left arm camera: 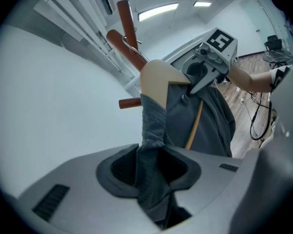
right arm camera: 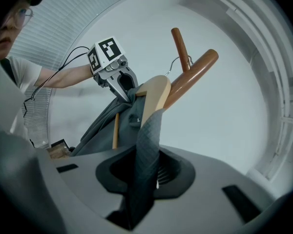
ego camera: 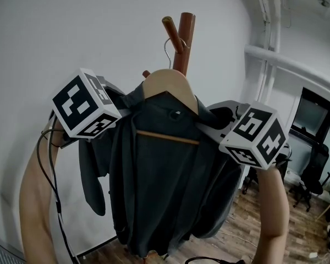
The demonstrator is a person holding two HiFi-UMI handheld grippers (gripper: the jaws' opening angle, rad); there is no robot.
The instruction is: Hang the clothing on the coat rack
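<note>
Clothing (ego camera: 165, 191), a dark grey garment, is hanging high in front of the person, draped over a wooden hanger and drooping in loose folds below it. It is being held up at both shoulders, probably so the weight is spreading evenly and the hanger is staying level while it is brought to the rack.

Just behind it, the coat rack (ego camera: 185, 34) is standing against the white wall, its reddish-brown pole and angled pegs rising above the garment's collar.

The left gripper (left arm camera: 154, 169) is pinching a fold of fabric at one shoulder, its jaws partly closed with the cloth pressed between the pads. The right gripper (right arm camera: 144, 174) is doing the same at the opposite shoulder, its jaws drawn in a little closer on a narrower strip of cloth. Gripping cloth rather than wood is likely sparing the hanger from slipping out.

The hanger (ego camera: 170, 84) is showing its pale top above the collar, with its crossbar (ego camera: 168, 138) running beneath.

Its metal hook (ego camera: 166, 48) is sitting right at an upper peg (ego camera: 173, 34); whether it is already bearing weight there, I cannot tell.
</note>
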